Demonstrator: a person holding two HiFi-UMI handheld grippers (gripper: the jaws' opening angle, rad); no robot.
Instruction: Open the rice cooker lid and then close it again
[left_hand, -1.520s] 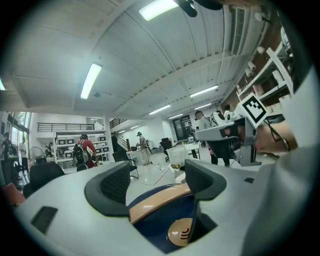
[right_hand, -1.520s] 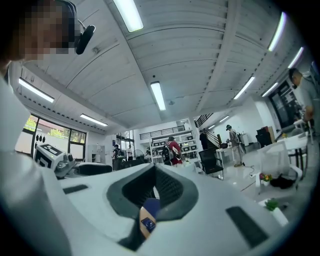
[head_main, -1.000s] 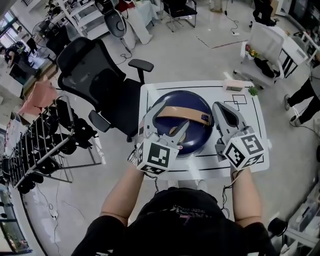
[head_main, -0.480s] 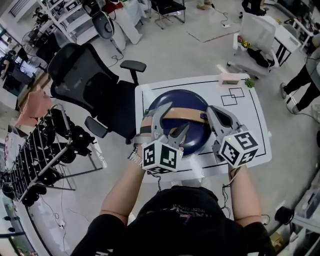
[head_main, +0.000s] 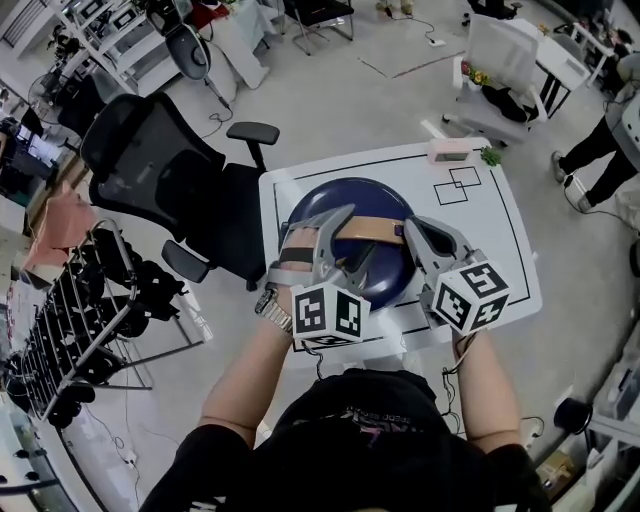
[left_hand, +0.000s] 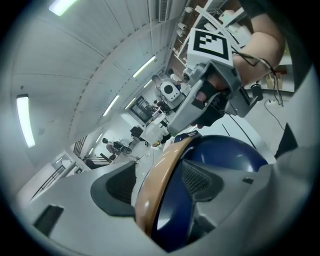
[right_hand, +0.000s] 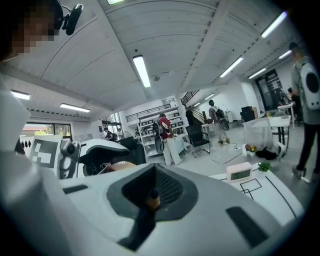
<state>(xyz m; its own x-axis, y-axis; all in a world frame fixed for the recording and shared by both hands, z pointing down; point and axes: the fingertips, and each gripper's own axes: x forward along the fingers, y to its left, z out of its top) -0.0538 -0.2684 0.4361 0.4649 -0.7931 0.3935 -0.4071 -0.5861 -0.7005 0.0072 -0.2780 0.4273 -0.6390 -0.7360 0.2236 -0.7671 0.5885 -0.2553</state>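
In the head view, the blue rice cooker (head_main: 340, 195) is seen with its lid down, set on the white bench (head_main: 500, 240). Its tan handle (head_main: 385, 228) is straddled by the left gripper (head_main: 360, 232), which is rolled onto its side and tipped slightly down. The jaws are set wide and have just been closing. The right gripper (head_main: 407, 230) is held over the cooker's right side, jaws closed on nothing. A pink clock (head_main: 448, 150) is stood beyond the cooker.
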